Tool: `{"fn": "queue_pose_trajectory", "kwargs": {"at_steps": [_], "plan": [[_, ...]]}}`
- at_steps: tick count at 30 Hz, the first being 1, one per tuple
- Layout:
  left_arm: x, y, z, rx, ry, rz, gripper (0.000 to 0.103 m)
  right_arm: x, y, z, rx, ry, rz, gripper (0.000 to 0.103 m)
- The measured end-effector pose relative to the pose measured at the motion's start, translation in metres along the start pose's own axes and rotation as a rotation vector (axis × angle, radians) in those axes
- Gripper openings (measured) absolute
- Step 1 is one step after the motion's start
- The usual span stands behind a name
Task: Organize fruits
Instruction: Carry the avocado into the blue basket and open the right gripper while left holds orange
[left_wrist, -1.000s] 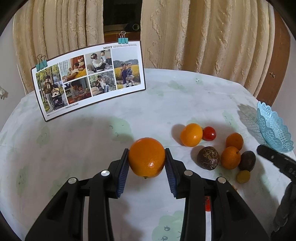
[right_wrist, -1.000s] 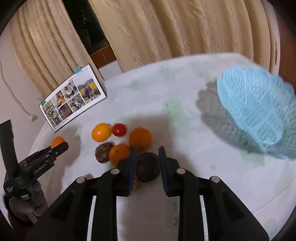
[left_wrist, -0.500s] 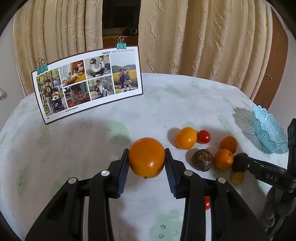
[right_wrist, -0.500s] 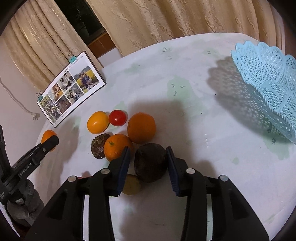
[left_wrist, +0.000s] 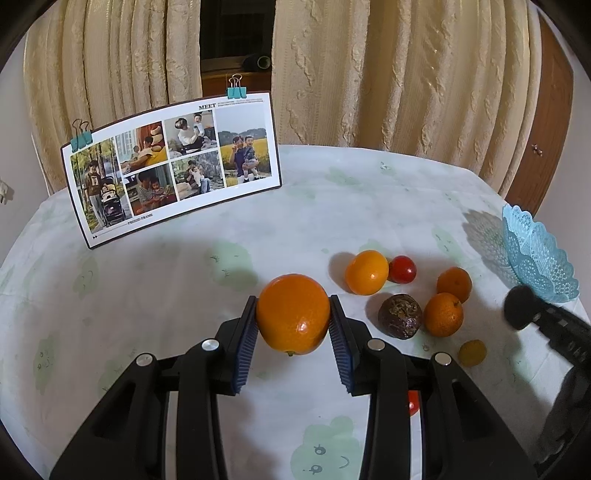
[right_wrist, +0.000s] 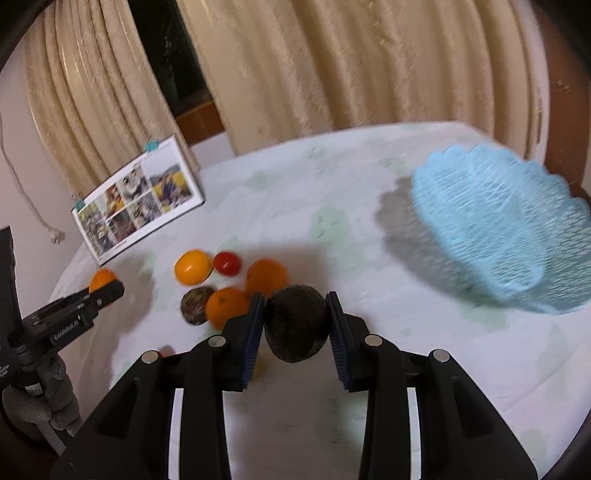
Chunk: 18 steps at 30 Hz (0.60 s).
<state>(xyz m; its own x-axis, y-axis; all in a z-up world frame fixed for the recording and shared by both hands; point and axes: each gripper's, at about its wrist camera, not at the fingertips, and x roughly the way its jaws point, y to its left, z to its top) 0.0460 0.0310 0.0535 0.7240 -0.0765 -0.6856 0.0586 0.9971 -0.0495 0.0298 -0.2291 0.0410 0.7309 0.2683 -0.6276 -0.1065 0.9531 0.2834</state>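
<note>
1. Left gripper (left_wrist: 293, 325), centre frame: clamped on large orange (left_wrist: 293, 314).
2. Right gripper (right_wrist: 295, 325), centre frame: pads pressed against dark fruit (right_wrist: 296, 323).
3. Remaining fruits (left_wrist: 406, 295) clustered right of centre on tablecloth (left_wrist: 184, 280).
4. Blue basket (right_wrist: 509, 232) at right edge.

photo board (left_wrist: 173, 168): "MEET", "FREEZE-FRAME" | left tool (right_wrist: 79, 295), side, right wrist view: "GenRobot.AI"
</note>
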Motion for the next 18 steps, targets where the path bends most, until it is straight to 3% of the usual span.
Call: {"fn": "queue_pose_trajectory", "kwargs": {"at_steps": [8,18], "plan": [[0.0,-0.012,0.0,0.013,0.005,0.0,0.038,-0.05,-0.052,0.019,0.088,-0.175,-0.125,0.035],[-0.003,-0.052,0.003,0.06,0.007,-0.021,0.038,-0.057,-0.121,0.024,0.173,-0.202,-0.249,0.035]]}}
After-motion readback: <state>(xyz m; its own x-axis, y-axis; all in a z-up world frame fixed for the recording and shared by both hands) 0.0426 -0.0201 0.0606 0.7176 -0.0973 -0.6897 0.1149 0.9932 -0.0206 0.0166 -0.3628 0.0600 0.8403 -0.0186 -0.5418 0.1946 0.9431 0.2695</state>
